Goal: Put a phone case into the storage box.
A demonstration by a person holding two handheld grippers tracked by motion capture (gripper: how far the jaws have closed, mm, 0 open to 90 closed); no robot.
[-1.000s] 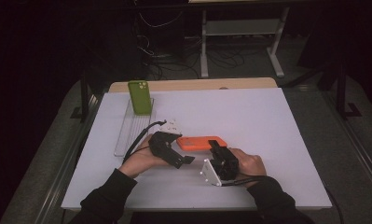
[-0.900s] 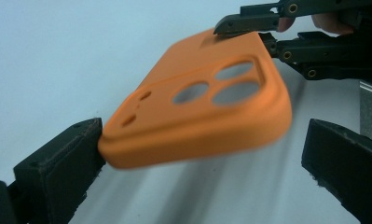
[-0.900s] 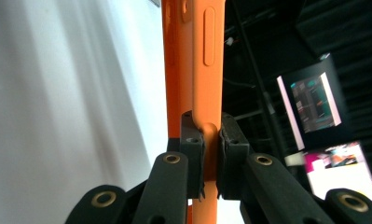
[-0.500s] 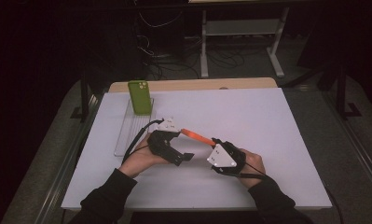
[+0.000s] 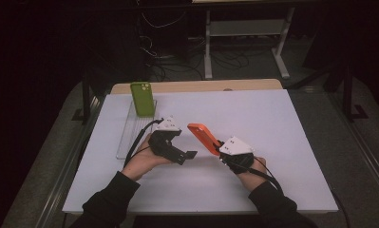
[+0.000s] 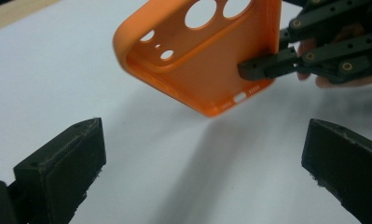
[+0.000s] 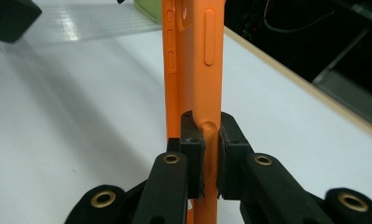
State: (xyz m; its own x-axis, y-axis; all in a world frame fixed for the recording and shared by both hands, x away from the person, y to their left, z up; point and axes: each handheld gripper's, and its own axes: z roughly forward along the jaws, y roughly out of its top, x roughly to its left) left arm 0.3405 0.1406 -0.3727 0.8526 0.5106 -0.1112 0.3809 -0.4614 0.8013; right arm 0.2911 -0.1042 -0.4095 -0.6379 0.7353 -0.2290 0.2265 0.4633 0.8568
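Note:
An orange phone case (image 5: 203,137) hangs tilted just above the white table, near its middle. My right gripper (image 5: 217,148) is shut on the case's side wall, the pads pinching the rim (image 7: 210,135). In the left gripper view the case's hollow inside (image 6: 207,60) faces the camera, with the right gripper's fingertips (image 6: 267,65) on its right edge. My left gripper (image 5: 189,156) sits to the left of the case and a little nearer to me. It is open with nothing between its jaws (image 6: 204,172). A green phone case (image 5: 143,98) stands upright at the back left.
The green case stands in a clear plastic rack (image 5: 130,133) along the table's left side, just behind my left hand. A wooden strip (image 5: 196,86) borders the far edge of the table (image 5: 282,156). Bare white surface lies to the right and in front.
The orange case lay flat on the table a second ago; my right gripper has lifted it and tipped it up on edge. The left gripper has stayed in place, open.

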